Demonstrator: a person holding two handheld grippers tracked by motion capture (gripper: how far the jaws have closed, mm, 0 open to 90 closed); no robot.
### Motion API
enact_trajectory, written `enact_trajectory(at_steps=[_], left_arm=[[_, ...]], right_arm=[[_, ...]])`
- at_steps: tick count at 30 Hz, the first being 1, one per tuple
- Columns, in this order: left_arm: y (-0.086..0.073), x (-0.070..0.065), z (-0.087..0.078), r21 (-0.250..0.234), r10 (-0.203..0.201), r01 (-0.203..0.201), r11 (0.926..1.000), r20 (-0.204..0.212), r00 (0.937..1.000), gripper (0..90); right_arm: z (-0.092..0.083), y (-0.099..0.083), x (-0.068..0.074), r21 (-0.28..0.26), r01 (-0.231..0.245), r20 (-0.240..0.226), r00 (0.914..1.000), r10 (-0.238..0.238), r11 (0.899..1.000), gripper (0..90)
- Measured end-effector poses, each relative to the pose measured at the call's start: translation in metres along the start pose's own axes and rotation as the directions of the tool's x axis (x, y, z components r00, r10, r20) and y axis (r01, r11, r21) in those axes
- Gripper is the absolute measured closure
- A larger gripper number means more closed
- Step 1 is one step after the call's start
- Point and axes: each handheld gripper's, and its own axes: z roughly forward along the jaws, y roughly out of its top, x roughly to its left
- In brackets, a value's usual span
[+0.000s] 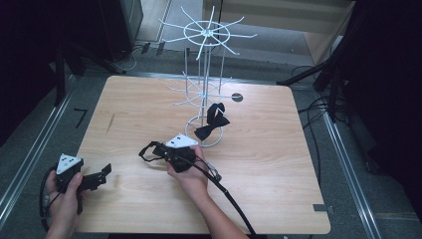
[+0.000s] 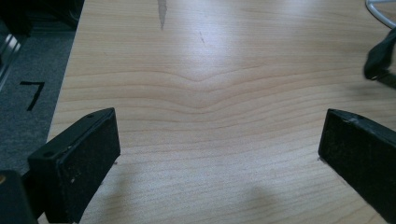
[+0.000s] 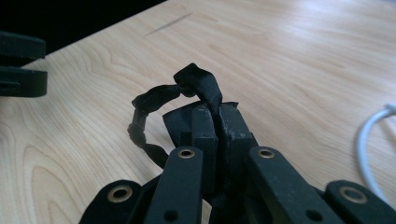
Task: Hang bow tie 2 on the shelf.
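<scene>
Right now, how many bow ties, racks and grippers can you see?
Bow ties: 2, one hanging on the rack, one pinched in the right gripper
White wire rack: 1
Grippers: 2, left gripper, right gripper
Total: 5

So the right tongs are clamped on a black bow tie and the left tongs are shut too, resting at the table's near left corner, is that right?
Not quite. The left tongs are open: the left gripper view shows their two jaws wide apart with bare table between them. The rest holds: the right tongs are clamped on a black bow tie, and the left ones sit at the near left corner.
</scene>
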Motion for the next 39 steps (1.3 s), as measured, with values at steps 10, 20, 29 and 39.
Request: enact_trajectory(at_steps=[10,20,29,39], left_arm=[[0.0,0.0,0.0,-0.005,-0.003,0.003,1.0,-0.001,1.0,0.0],[0.0,0.0,0.0,-0.002,-0.004,0.004,1.0,0.0,1.0,0.0],[0.0,0.0,0.0,-0.003,-0.004,0.004,1.0,-0.001,1.0,0.0],[0.0,-0.001,0.0,-0.003,-0.004,0.004,1.0,0.0,1.0,0.0]], right_arm=[[-0.04,0.001,-0.009,-0.063,-0.021,0.027,0.9994,0.023,0.998,87.8],[-0.066,0.0,-0.015,-0.099,-0.012,0.046,0.9988,0.017,0.995,87.8],[-0.088,0.001,-0.019,-0.151,-0.028,0.051,0.9981,0.036,0.988,87.7],[-0.115,0.005,-0.029,-0.213,-0.039,0.084,0.9947,0.058,0.976,87.7]])
